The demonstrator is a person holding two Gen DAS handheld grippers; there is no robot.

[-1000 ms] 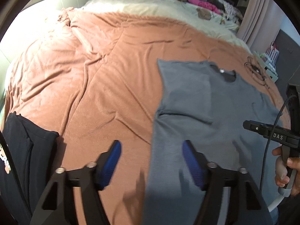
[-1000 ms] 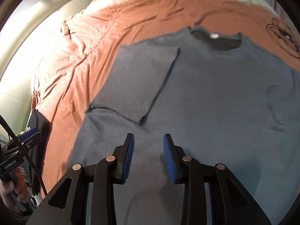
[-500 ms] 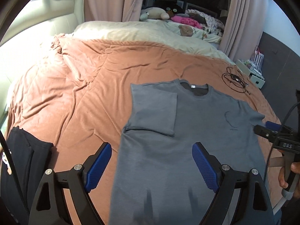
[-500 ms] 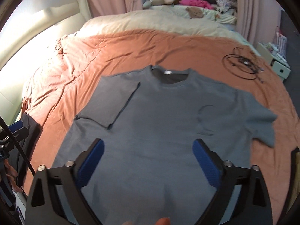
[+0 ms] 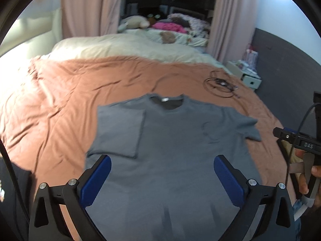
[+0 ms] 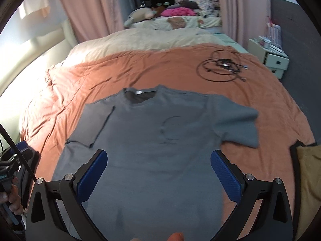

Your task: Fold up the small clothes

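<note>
Both grippers have pulled back since a second ago, jaws just opened wide.

Left wrist view: the left gripper [image 5: 162,177] hangs empty above the grey T-shirt [image 5: 172,150], collar toward 12 o'clock, one sleeve folded in at 10.

Right wrist view: the right gripper [image 6: 158,172] is empty too; bare orange bedspread [image 6: 276,108] lies open at 3 o'clock.
</note>
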